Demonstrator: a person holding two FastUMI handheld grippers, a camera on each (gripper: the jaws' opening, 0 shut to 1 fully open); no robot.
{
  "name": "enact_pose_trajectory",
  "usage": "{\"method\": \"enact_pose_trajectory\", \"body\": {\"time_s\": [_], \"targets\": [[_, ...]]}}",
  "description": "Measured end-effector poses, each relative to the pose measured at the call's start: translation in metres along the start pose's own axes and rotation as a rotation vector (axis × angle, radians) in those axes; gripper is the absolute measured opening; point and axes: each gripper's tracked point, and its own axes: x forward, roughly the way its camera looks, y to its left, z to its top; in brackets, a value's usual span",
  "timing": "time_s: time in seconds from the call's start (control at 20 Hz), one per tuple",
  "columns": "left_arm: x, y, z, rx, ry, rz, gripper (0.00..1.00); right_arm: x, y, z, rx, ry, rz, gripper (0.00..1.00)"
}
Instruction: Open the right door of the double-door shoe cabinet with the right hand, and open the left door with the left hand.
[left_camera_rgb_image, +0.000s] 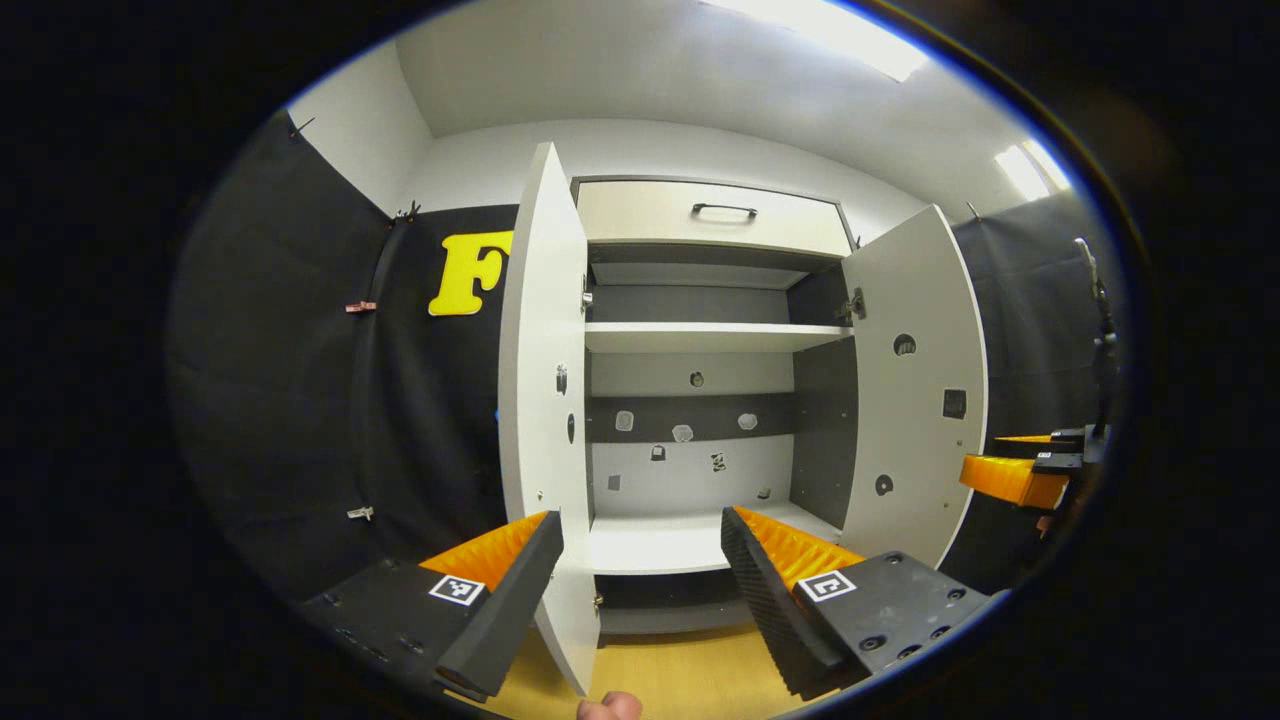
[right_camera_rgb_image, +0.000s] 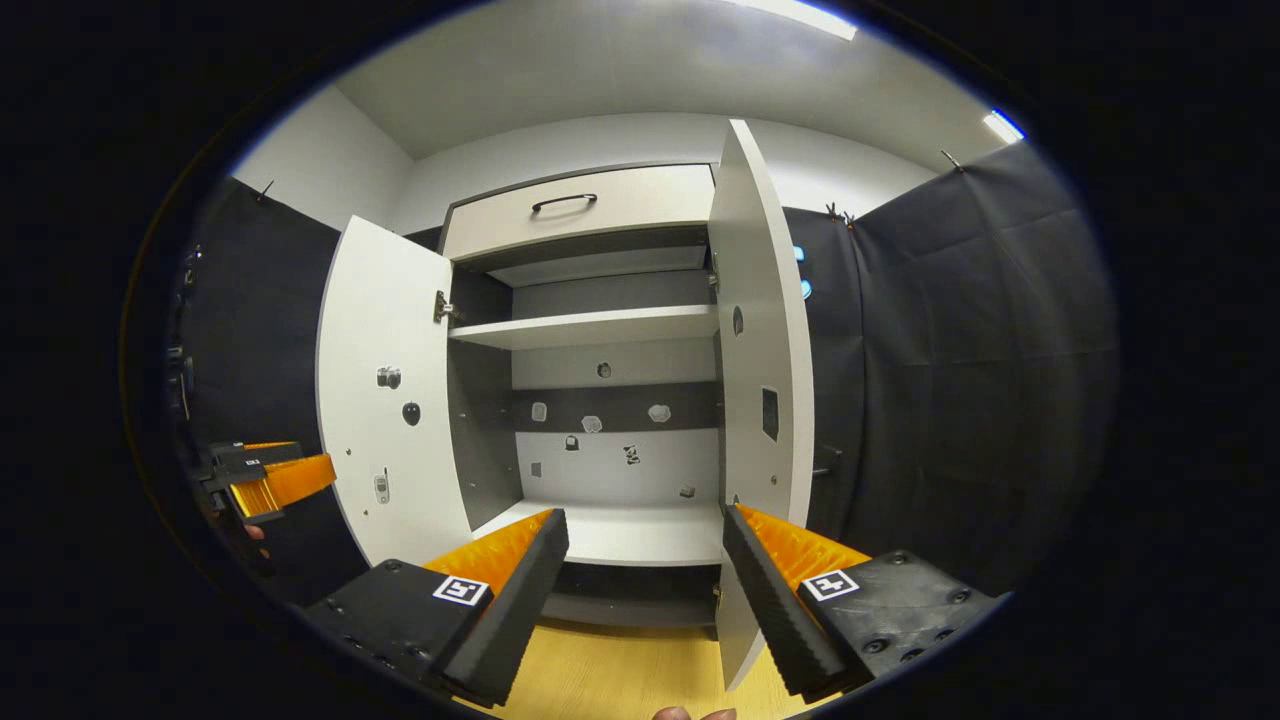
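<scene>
The white double-door shoe cabinet (left_camera_rgb_image: 690, 540) stands ahead with both doors swung out. In the left gripper view its left door (left_camera_rgb_image: 540, 380) is seen edge-on, and my left gripper (left_camera_rgb_image: 640, 518) is open, the door's lower edge running down just beside its left finger (left_camera_rgb_image: 500, 600). The right door (left_camera_rgb_image: 915, 400) stands open further right, with my right gripper (left_camera_rgb_image: 1020, 475) beyond it. In the right gripper view the right door (right_camera_rgb_image: 760, 330) is edge-on beside the right finger (right_camera_rgb_image: 780, 600) of my open right gripper (right_camera_rgb_image: 643, 513). The left door (right_camera_rgb_image: 385, 400) and left gripper (right_camera_rgb_image: 270, 480) are at the left.
Inside the cabinet are a white shelf (left_camera_rgb_image: 700, 337) and grey back panels. Above the doors sits a drawer with a black handle (left_camera_rgb_image: 723, 210). Black cloth walls flank the cabinet on both sides. Light wooden floor (left_camera_rgb_image: 680, 670) lies below the grippers.
</scene>
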Motion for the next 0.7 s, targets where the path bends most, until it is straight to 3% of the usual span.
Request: {"method": "enact_pose_trajectory", "body": {"time_s": [0.2,0.7], "targets": [[0.003,-0.012,-0.007,-0.032,0.025,0.000,0.98,0.001,0.005,-0.002,0.003,0.007,0.013,0.98],[0.006,-0.022,-0.011,0.007,0.040,-0.013,0.98,0.004,0.007,-0.006,0.001,0.020,0.021,0.98]]}}
